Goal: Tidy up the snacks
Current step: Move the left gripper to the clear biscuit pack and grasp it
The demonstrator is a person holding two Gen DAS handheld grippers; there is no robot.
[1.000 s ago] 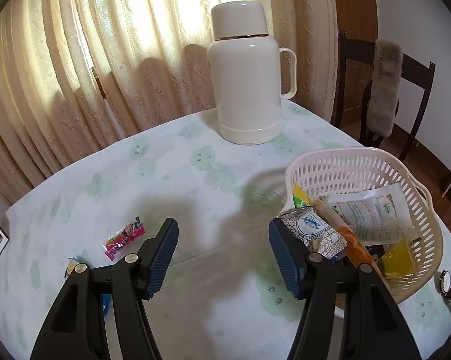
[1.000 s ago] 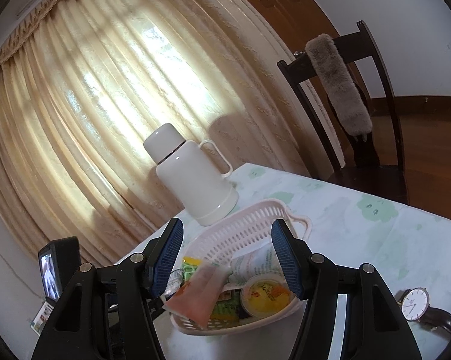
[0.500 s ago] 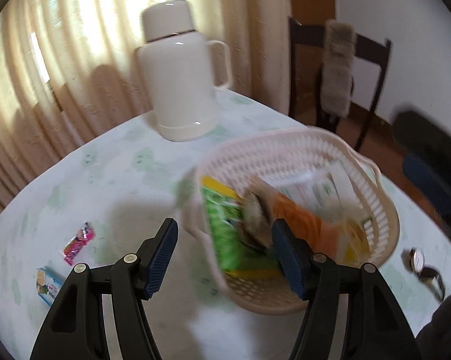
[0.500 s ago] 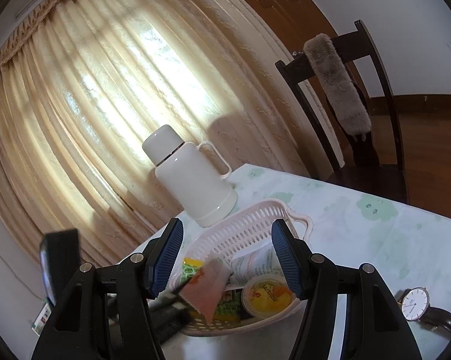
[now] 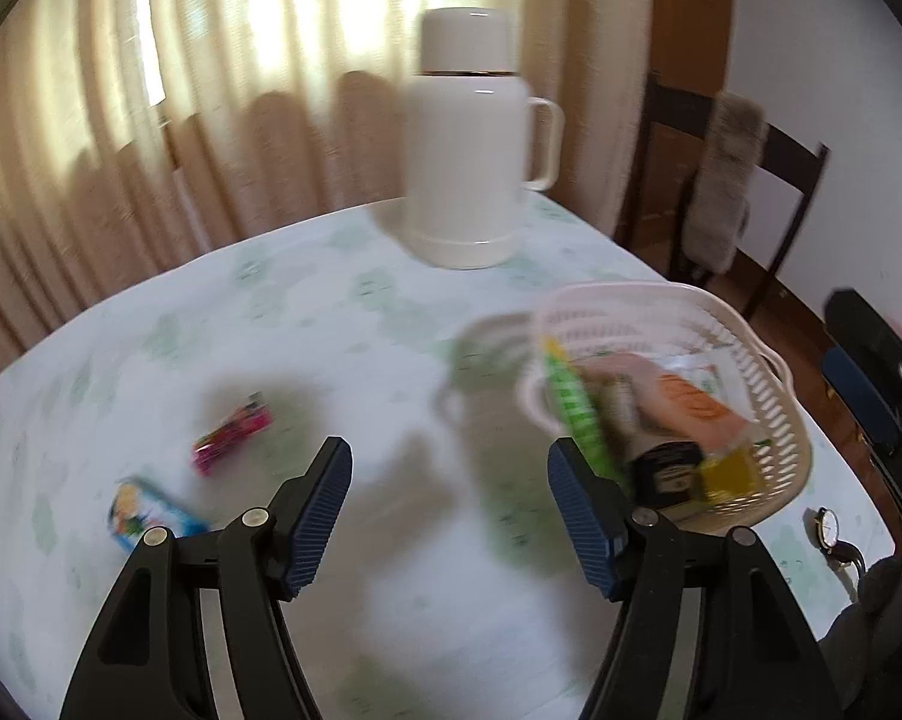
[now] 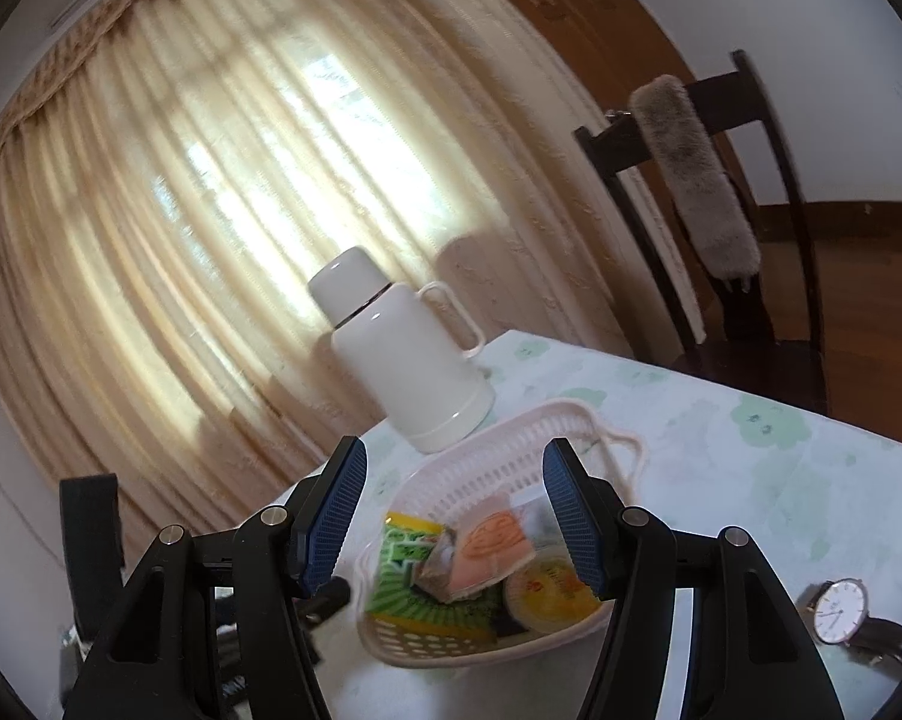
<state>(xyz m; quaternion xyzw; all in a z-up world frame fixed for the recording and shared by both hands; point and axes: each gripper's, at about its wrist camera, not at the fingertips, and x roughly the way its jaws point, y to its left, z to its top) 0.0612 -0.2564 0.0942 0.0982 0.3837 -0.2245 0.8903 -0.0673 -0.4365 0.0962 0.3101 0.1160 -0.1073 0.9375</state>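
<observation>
Left wrist: basket (image 5: 778,414) near table (image 5: 391,360) edge

The table (image 5: 355,324) carries a thermos (image 5: 469,144), basket (image 5: 775,420), watch (image 6: 841,612) and two blurred, probably snack, packets (image 5: 232,432).

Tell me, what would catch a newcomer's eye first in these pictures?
Probably the tall white thermos standing at the table's far edge before the sunlit curtains. Next, the pale basket heaped with bright snack packets, right of the left gripper, whose blue-padded fingers are spread and hold nothing.
</observation>
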